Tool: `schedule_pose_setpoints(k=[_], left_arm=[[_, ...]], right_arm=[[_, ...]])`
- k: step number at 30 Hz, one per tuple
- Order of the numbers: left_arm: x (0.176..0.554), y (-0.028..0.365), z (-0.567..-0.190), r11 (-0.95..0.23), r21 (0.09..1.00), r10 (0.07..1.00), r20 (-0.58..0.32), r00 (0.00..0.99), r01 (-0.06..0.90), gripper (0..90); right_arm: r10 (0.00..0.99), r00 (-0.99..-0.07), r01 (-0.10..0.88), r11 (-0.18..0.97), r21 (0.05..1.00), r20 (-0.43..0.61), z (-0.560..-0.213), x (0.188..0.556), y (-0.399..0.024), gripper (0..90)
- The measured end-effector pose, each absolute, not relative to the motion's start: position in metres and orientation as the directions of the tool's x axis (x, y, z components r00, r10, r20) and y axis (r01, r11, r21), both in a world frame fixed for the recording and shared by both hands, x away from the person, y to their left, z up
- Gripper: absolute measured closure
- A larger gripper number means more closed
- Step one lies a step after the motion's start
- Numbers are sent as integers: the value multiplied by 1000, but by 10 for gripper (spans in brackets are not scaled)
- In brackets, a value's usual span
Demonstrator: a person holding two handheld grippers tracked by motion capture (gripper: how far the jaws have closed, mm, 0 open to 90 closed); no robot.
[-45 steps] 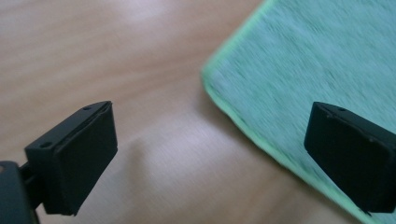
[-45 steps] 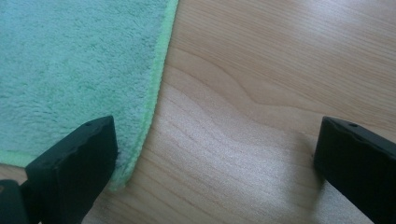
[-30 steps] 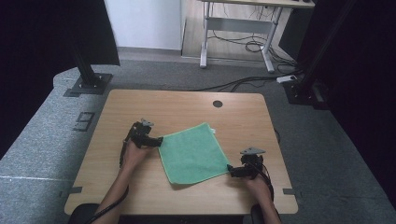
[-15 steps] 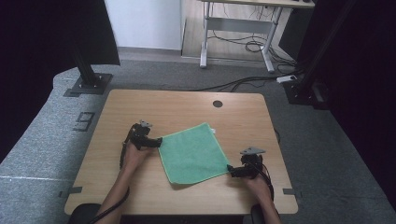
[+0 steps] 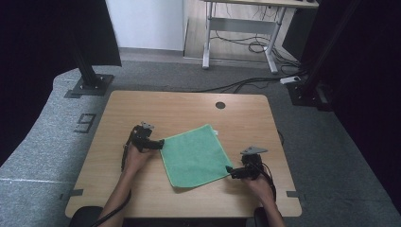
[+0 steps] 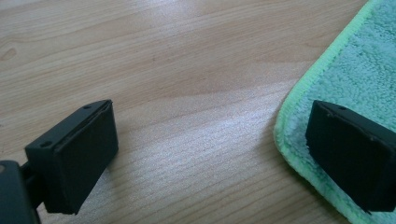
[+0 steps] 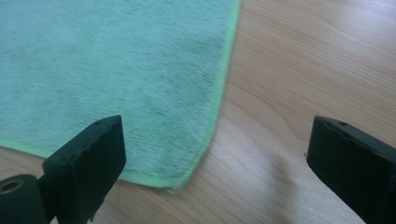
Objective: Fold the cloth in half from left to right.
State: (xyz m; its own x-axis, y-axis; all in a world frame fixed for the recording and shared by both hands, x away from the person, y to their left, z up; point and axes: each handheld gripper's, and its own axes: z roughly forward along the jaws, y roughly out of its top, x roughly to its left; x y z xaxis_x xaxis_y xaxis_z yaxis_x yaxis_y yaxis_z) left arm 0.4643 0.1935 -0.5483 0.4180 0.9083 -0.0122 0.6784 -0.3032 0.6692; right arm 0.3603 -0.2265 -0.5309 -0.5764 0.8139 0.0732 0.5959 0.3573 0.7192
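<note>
**Both grippers set at opposite corners of the cloth**

On the table, a green cloth lies flat and unfolded, turned at an angle, a little near of the middle. The left gripper sits at the cloth's left corner, and the right gripper sits at its near right corner.

Seen from the left gripper view, the jaws are spread wide: one stands over bare wood, the other over the cloth's hemmed edge, so the corner lies between them. From the right gripper view, the jaws are likewise spread wide, with the cloth's rounded corner in the gap; one jaw sits over the fabric, the other over the table. Neither pair pinches anything yet.

The work looks to be at its start. The approach to the two corners seems done; closing on them, lifting, and any folding or moving of the cloth are all left to do.
</note>
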Motion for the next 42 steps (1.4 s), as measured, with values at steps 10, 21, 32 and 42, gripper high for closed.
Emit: schedule_pose_setpoints(k=[10, 21, 32, 42], left_arm=[[464, 193, -548, -302, 669, 909, -13, 417, 679, 28], [464, 194, -548, -304, 668, 909, -11, 417, 679, 28], [465, 194, -548, -298, 664, 913, -11, 408, 686, 10], [465, 194, -549, -299, 665, 913, -10, 408, 684, 10]], right_arm=[[747, -658, 555, 397, 731, 93, -520, 357, -197, 45], [649, -756, 501, 486, 716, 88, -517, 353, -161, 45], [563, -819, 470, 546, 693, 113, -521, 348, -126, 72], [497, -858, 442, 585, 680, 131, -523, 342, -102, 132]])
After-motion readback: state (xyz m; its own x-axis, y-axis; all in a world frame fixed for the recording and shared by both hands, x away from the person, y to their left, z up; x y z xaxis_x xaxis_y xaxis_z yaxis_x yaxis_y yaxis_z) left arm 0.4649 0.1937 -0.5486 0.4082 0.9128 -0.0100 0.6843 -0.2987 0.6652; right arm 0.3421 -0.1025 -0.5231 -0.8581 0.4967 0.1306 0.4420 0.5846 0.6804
